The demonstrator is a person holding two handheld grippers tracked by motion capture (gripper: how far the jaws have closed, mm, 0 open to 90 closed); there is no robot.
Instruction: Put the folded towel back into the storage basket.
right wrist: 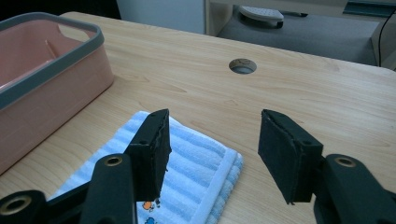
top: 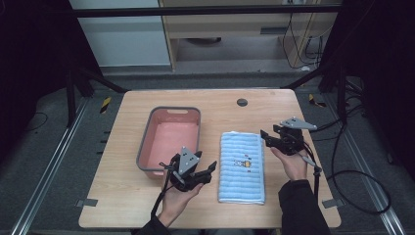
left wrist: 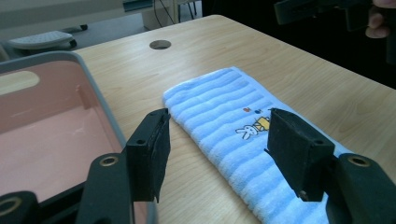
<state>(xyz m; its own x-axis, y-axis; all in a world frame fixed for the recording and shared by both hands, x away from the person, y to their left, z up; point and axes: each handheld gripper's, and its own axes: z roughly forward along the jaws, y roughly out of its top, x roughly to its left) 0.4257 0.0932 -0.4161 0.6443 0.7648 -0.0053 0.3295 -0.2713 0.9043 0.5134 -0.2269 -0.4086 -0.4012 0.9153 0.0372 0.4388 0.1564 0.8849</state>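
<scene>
A light wooden table (top: 147, 205) stands on a grey floor, with a round cable hole (top: 242, 102) near its far edge. Taking the folded blue striped towel (top: 242, 166) as the landmark: well to its left sits a pink basin (top: 169, 139) with a grey rim. Between basin and towel, just off the towel's near left side, the left gripper (top: 205, 172) hovers with its jaws spread wide and nothing between them; in the left gripper view (left wrist: 215, 144) they frame the towel's edge and its rabbit picture (left wrist: 252, 128). Just beside the towel's far right corner, the right gripper (top: 266, 138) hangs, jaws apart and empty.
</scene>
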